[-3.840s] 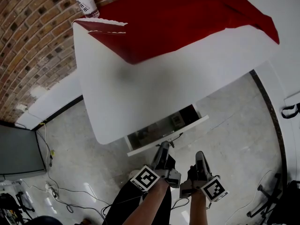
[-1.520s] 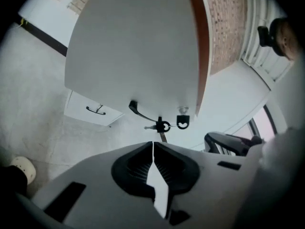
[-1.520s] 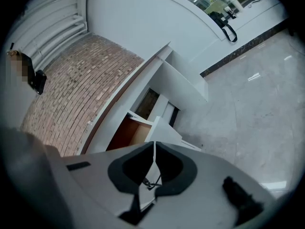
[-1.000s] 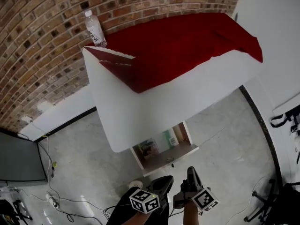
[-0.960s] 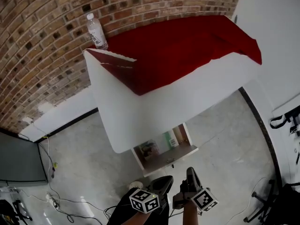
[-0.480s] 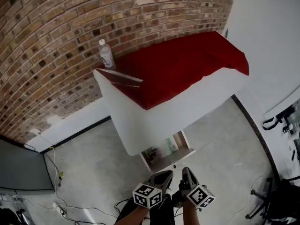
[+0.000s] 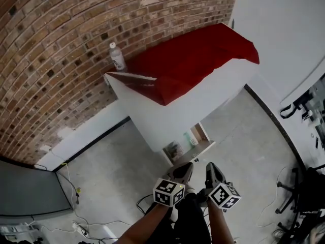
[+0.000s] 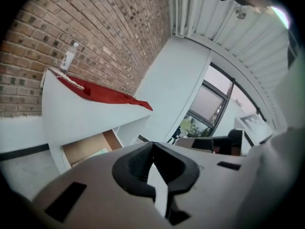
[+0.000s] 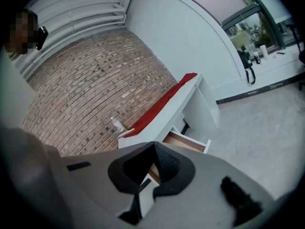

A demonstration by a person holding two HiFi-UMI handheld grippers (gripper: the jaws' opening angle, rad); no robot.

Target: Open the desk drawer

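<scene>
Your left gripper is clenched with nothing in it: in the left gripper view its dark pads meet at the tips and only the room shows past them. Your right gripper is clenched and empty too, its pads meeting at the tips in the right gripper view. In the head view you hold both side by side low in the frame, each with its marker cube nearest you, their tips aimed toward the drawer but apart from it, over the pale floor. The drawer stands pulled out from under the front of the white desk, and a few small items show inside it, too small to name. A red cloth covers the back part of the desktop, and a clear bottle stands upright at its far left corner, against the brick wall.
</scene>
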